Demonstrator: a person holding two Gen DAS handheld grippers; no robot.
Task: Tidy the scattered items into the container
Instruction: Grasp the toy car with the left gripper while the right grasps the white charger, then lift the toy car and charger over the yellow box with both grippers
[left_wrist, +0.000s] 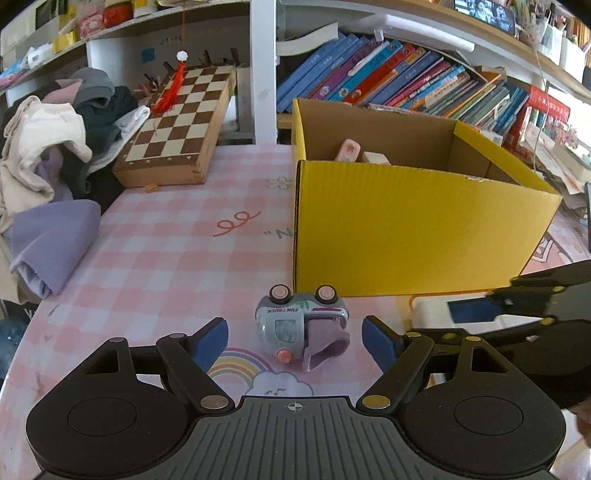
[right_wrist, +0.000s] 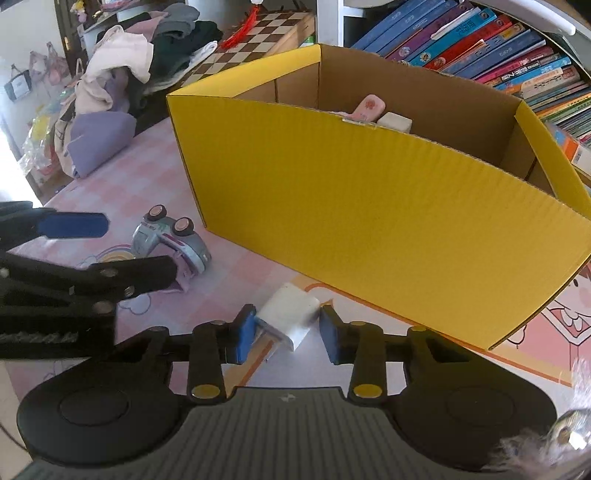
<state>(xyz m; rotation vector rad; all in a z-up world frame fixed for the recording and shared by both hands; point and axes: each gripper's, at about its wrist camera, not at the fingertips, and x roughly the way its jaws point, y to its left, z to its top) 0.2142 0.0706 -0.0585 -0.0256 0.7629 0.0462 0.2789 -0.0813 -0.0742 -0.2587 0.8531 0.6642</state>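
A small grey toy truck (left_wrist: 301, 325) lies on its side on the pink checked table, a purple flap hanging from it. My left gripper (left_wrist: 295, 341) is open, one blue pad on each side of the truck, touching neither. In the right wrist view the truck (right_wrist: 168, 240) lies at the left, just before the yellow cardboard box (right_wrist: 369, 221). My right gripper (right_wrist: 288, 332) is shut on a white block (right_wrist: 290, 314) that rests on the table by the box's front wall. A pink item (right_wrist: 369, 105) and a white item (right_wrist: 395, 122) lie inside the box (left_wrist: 406, 229).
A folded chessboard (left_wrist: 177, 122) and a heap of clothes (left_wrist: 48, 147) fill the table's far left. Shelves of books (left_wrist: 406, 77) stand behind the box. The right gripper's arm (left_wrist: 535, 295) reaches in at the left view's right edge.
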